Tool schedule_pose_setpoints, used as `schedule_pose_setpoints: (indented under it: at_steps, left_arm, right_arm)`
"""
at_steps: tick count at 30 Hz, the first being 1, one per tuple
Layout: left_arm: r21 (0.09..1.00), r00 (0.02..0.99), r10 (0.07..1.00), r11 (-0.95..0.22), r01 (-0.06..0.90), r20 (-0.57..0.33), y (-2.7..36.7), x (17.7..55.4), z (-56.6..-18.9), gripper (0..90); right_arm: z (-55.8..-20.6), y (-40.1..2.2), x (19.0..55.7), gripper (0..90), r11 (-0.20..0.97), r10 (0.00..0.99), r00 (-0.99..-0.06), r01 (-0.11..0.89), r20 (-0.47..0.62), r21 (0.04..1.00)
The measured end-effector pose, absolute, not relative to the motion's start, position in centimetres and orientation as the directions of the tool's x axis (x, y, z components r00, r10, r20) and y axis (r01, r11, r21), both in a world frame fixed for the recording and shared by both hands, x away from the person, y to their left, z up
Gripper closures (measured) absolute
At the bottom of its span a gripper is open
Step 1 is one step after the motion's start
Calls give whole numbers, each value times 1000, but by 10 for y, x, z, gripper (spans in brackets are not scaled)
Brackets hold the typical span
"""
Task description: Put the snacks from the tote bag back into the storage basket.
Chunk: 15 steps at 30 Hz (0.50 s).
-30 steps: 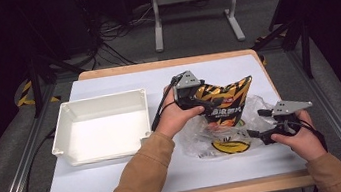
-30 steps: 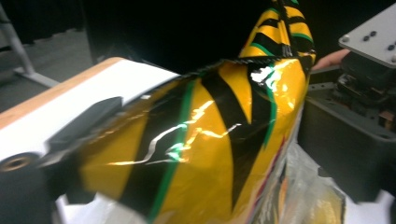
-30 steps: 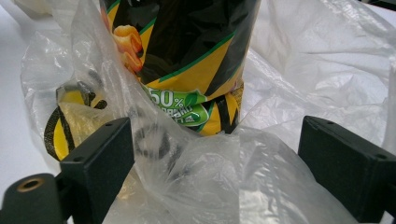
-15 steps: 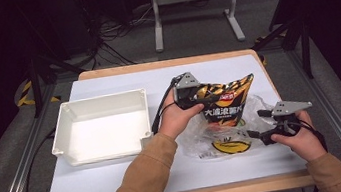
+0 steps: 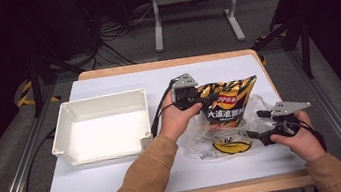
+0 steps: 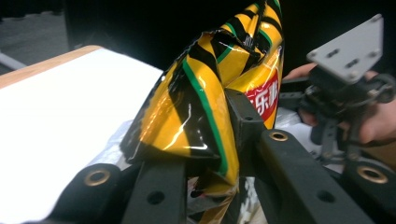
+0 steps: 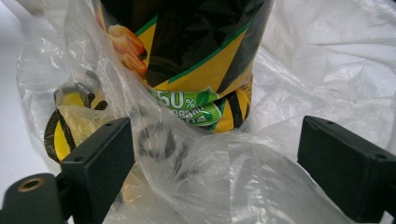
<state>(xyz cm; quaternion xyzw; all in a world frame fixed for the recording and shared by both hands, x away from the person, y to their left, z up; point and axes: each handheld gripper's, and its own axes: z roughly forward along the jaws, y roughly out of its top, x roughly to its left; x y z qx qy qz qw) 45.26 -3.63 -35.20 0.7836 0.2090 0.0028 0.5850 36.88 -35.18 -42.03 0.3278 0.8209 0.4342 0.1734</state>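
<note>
On the table [image 5: 120, 184], right of the empty tray [image 5: 102, 130], we hold the chip bag [image 5: 227, 103] by its top corner, left gripper [image 5: 204, 100] fingers pinching it, partway in the plastic bag [image 5: 200, 140]; right gripper [image 5: 257, 136] fingers spread at its mouth, bagging apparently unfinished.

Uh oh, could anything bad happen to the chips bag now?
Maybe. The left gripper pinches just one crumpled corner of the chips bag, so the shiny foil might slip free or tear. The bag's bottom sits inside the thin plastic bag, which could drag along when it's lifted. The right gripper has open jaws around that plastic, not yet holding it down.
</note>
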Motion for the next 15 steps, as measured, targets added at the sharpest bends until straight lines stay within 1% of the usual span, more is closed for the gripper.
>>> schedule_pose_setpoints:
  at_steps: [8, 15]
  left_arm:
    - [930, 924, 279, -184, 320, -263, -37, 445, -343, 827]
    - [937, 925, 268, -147, 317, -270, -34, 439, -334, 837]
  right_arm:
    - [-421, -350, 369, 110, 413, 686, -728, 387, -2, 825]
    - [-422, -349, 370, 109, 419, 683, -730, 385, -6, 822]
